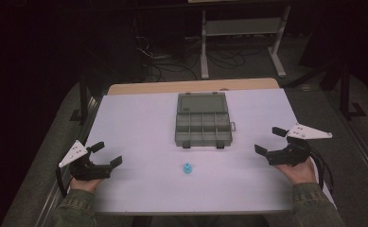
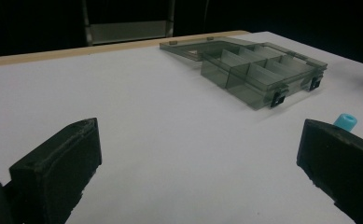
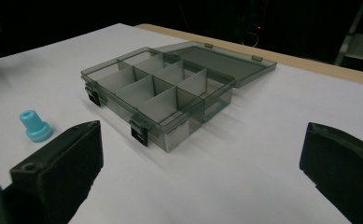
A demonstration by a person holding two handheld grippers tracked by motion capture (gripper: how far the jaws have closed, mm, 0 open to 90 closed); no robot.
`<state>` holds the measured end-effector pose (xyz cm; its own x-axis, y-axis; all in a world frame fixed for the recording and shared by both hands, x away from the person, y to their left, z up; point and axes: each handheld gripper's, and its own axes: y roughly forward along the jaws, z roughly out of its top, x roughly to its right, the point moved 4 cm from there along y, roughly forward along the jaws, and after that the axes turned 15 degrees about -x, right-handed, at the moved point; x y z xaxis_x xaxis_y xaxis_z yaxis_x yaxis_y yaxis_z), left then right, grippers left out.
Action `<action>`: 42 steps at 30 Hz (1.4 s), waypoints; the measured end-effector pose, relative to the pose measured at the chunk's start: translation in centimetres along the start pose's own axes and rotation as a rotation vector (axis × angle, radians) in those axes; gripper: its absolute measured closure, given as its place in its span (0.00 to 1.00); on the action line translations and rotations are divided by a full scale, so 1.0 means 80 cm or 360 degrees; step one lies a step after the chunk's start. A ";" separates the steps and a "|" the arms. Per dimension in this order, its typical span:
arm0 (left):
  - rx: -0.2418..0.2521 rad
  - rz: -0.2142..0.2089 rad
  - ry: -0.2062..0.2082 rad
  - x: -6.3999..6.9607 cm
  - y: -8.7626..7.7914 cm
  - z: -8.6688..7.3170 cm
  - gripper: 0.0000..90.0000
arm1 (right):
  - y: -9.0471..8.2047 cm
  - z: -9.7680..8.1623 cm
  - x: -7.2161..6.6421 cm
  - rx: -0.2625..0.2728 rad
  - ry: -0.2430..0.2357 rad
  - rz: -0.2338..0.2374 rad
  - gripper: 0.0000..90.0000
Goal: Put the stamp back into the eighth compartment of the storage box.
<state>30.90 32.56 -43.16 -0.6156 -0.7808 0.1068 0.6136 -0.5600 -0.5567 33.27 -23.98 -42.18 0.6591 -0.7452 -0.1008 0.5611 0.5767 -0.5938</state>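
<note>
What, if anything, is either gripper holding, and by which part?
Nothing. The left gripper and right gripper are both open and empty.

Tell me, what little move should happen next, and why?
Probably the right hand-held gripper should slide toward the small blue piece and straddle it. Both hand-held grippers are open and hold nothing, the piece stands alone on the white table, and the compartment box lies open behind it with bare compartments. The left hand-held gripper looks about as near.
</note>
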 end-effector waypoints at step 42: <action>-0.0121 -0.0077 0.0129 0.021 0.011 0.018 0.00 | -0.013 -0.004 0.002 0.0018 0.0022 -0.0011 0.00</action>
<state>31.11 30.34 -42.27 -0.6833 -0.7268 0.0700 0.5449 -0.5714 -0.6137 32.61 -24.80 -41.85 0.6483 -0.7538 -0.1076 0.5715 0.5751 -0.5854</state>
